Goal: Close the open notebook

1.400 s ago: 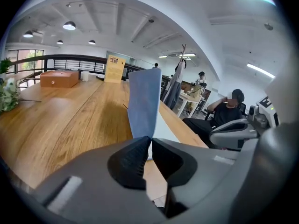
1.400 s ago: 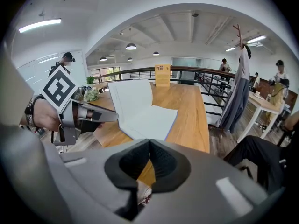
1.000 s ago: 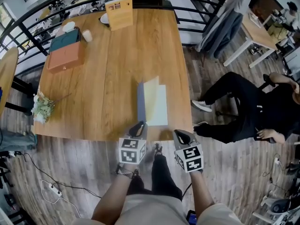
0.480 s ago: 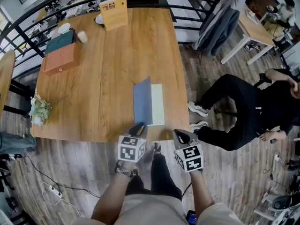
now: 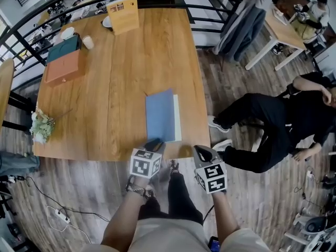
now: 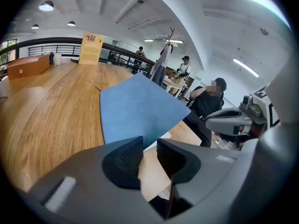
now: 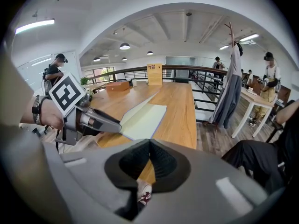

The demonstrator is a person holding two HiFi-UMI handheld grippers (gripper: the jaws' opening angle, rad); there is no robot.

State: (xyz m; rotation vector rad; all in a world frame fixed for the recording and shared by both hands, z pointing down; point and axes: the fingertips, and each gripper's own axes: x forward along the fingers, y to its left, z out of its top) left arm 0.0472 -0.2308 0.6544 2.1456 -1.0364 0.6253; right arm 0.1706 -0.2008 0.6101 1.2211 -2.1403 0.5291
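Head view: a long, light-brown wooden desk (image 5: 121, 77) with a blue-covered notebook (image 5: 160, 114) lying close to its near edge, right of centre. The blue cover is folded over almost the whole book – a narrow strip of cream page shows along its right side.

Left tongs (image 5: 154, 142): at the notebook's near left corner, pointing down and away from the person. In the left gripper view the two dark ribbed pads (image 6: 125, 160) stand a narrow gap apart and are opening. The cover's near edge sits right at their tips, but neither pad presses on it. From there the cover rises at a tilt, so it is not flat on the pages (the right gripper view agrees: the cover's edge is lifted a little above the cream page).

Right tongs (image 5: 202, 151): off the desk's near edge, just right of the notebook and apart from it. Jaws together, nothing between them; floor and a shoe show below.

Far left corner of the desk – a terracotta rectangular box (image 5: 62, 66) touching a dark teal flat case (image 5: 62, 49), a small white cup (image 5: 87, 42), and an upright tan sign board (image 5: 122, 14). A pale dried-flower bunch (image 5: 41, 126) lies at the left edge. A person in black clothes (image 5: 273, 125) sits on the floor to the right.
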